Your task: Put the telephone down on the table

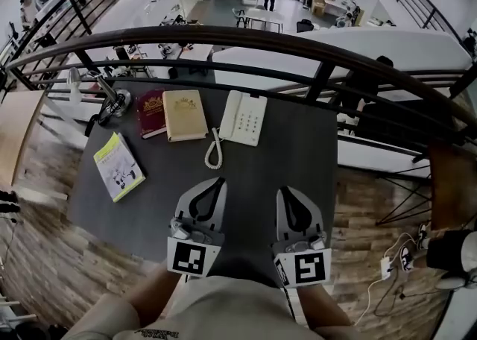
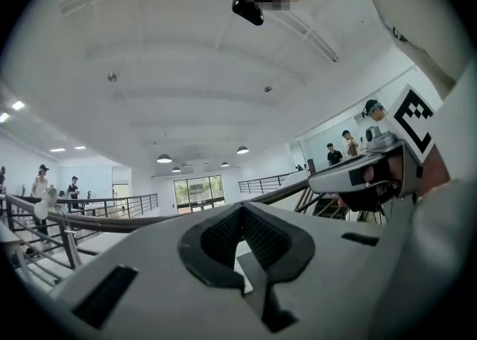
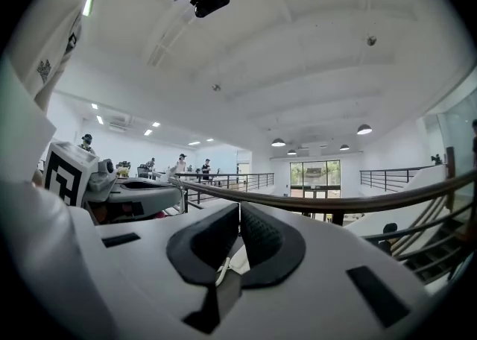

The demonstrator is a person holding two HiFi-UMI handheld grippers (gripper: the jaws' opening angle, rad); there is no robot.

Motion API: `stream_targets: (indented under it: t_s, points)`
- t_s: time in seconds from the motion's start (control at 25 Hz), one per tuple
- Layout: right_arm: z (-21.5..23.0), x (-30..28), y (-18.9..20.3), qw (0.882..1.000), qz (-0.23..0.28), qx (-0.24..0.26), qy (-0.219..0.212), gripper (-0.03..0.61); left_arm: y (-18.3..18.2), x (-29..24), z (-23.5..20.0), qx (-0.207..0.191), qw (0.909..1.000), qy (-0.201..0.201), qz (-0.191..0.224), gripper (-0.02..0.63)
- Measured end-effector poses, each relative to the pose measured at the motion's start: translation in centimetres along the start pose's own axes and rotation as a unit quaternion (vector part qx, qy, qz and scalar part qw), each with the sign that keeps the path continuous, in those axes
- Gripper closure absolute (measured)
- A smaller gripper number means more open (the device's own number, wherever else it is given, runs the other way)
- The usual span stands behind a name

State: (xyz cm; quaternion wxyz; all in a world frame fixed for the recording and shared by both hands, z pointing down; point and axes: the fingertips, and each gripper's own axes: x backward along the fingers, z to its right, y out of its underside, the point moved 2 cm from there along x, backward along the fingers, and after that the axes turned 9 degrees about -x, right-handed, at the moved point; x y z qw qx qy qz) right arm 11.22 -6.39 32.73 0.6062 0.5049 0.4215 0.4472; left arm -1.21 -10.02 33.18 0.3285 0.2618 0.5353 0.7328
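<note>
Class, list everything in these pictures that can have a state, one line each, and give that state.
telephone: flat on the table, handset on its cradle, held by neither gripper.
red book: closed, lying flat.
cream book: closed, lying flat.
yellow-green booklet: closed, lying flat.
left gripper: shut, empty.
right gripper: shut, empty.

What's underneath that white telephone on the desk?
The telephone lies flat on the dark table, with its coiled cord curling beside its left edge. Only tabletop shows around it. Whatever its body covers is hidden.
</note>
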Motion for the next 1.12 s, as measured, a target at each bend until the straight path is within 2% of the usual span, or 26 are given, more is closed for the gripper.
stream_targets:
  t_s: [0.36, 0.56, 0.88, 1.12]
  points:
    - [-0.2, -0.3, 0.6, 1.000, -0.011, 0.024, -0.013, 0.575, 1.1, 0.4, 0.3, 0.000, 0.9999, 0.009, -0.014, 0.611]
    - [-0.5, -0.5, 0.2, 1.000, -0.005, 0.004, -0.016, 0.575, 1.0, 0.2, 0.4, -0.005, 0.9998, 0.017, -0.013, 0.611]
    - [-0.5, -0.7, 0.3, 0.999, -0.013, 0.029, -0.026, 0.575, 0.9, 0.1, 0.5, -0.012, 0.9995, 0.026, -0.016, 0.611]
    - [-0.5, -1.1, 0.3, 0.999, -0.010, 0.017, -0.029, 0.575, 0.8, 0.0, 0.3, 0.026, 0.9993, 0.022, -0.016, 0.611]
